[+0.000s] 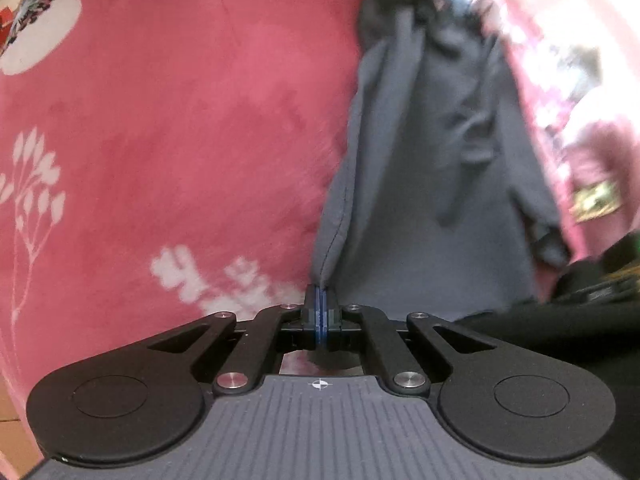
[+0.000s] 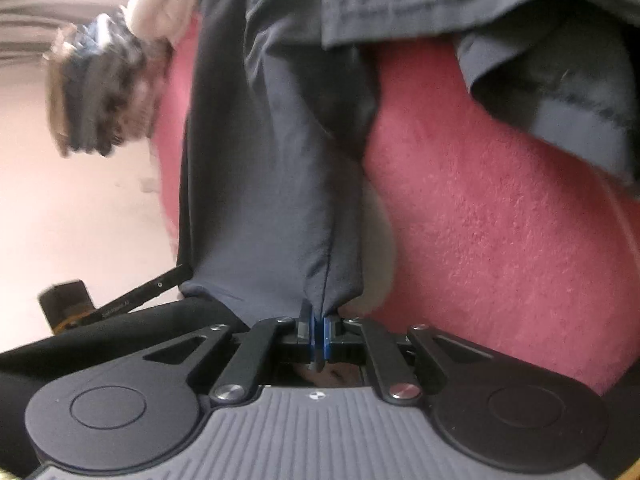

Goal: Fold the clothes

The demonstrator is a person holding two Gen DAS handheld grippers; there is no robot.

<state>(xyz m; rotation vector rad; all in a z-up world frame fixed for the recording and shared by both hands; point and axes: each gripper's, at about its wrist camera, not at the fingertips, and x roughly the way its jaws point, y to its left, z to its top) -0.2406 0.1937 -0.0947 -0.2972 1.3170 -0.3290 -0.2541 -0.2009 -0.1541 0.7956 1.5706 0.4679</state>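
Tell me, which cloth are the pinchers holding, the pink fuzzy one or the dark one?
The dark grey garment. Left gripper and right gripper each pinch a seamed edge of it. The pink flowered blanket just lies underneath.

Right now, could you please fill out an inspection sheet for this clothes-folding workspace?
Surface: pink blanket with white floral print, soft and fuzzy, covers the work area.
Job's things: one dark grey garment, partly lifted and rumpled, stretched between both grippers.
Clutter: a dark patterned item at the blanket's far edge, too blurred to name.
Grippers: left gripper shut on a seamed edge of the garment; right gripper shut on another seamed edge.
Cables: nothing seen.
Surroundings: pale floor beside the blanket; black device in the right wrist view, unclear.
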